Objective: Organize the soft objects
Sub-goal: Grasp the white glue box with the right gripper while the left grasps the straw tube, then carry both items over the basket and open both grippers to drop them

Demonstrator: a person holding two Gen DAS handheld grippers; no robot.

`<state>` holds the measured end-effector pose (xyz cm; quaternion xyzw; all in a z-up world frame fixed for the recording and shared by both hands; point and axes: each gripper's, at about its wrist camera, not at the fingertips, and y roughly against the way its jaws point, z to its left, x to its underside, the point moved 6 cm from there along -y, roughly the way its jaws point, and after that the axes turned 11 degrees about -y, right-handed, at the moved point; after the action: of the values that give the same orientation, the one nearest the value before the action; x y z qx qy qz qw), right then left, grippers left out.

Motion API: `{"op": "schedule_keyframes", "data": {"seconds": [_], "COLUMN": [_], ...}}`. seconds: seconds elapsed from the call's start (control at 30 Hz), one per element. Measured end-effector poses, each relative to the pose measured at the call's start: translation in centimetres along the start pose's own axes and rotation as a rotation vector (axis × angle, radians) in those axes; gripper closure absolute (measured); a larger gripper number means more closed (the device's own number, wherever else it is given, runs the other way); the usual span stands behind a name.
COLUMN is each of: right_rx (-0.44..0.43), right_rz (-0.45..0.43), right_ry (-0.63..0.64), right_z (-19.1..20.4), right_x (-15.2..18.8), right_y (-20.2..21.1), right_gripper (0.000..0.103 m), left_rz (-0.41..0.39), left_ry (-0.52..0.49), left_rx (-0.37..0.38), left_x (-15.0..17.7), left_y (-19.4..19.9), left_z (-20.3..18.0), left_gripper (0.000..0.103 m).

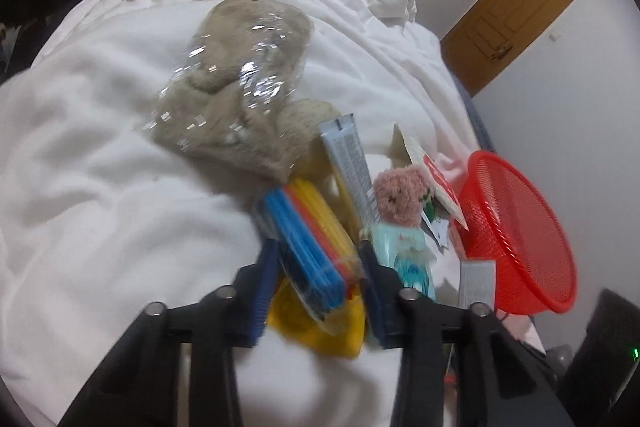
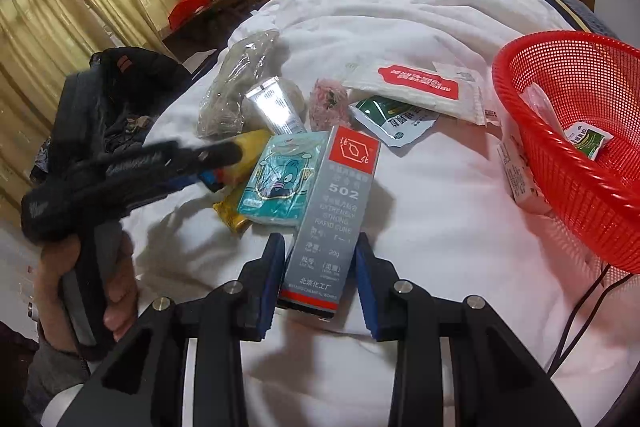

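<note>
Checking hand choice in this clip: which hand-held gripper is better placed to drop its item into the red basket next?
Right. The right hand-held gripper already clamps the grey 502 box, and the red basket sits close on its side. The left hand-held gripper grips a pack of coloured sticks farther away.

A brown wooden door (image 1: 516, 23) stands in the white wall beyond the bed's far corner. Yellowish curtains (image 2: 60, 11) hang past the bed's other side, behind a cluttered wooden table (image 2: 208, 7).

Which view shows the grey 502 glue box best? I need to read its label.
The right wrist view: the 502 glue box faces the camera between the right gripper pads, label legible. The left wrist view shows only a blurred grey sliver beside the red basket.
</note>
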<state>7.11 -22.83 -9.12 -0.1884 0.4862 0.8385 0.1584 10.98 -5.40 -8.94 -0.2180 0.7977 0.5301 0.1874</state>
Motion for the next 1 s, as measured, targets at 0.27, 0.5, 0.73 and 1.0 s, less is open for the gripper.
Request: {"op": "schedule_keyframes", "data": {"seconds": [0.27, 0.5, 0.73, 1.0], "right_rx": [0.005, 0.007, 0.006, -0.011], "right_rz": [-0.005, -0.003, -0.059, -0.132], "right_ry": [0.005, 0.008, 0.029, 0.064], "right_z": [-0.1, 0.0, 0.3, 1.1], "right_x": [0.1, 0.2, -0.1, -0.5], "right_y": [0.1, 0.1, 1.3, 3.2], "right_gripper": [0.069, 0.069, 0.069, 0.07], "left_rz": [0.005, -0.01, -0.17, -0.189], "left_ry": [0.014, 0.011, -0.078, -0.164], "left_rx": [-0.007, -0.001, 0.017, 0.075], "left_x": [1.1, 1.4, 1.0, 1.5], "left_y": [-0.1, -0.7, 3.0, 4.4], "left_z": [1.2, 1.5, -1.0, -3.6], "left_gripper": [0.056, 0.075, 0.077, 0.077]}}
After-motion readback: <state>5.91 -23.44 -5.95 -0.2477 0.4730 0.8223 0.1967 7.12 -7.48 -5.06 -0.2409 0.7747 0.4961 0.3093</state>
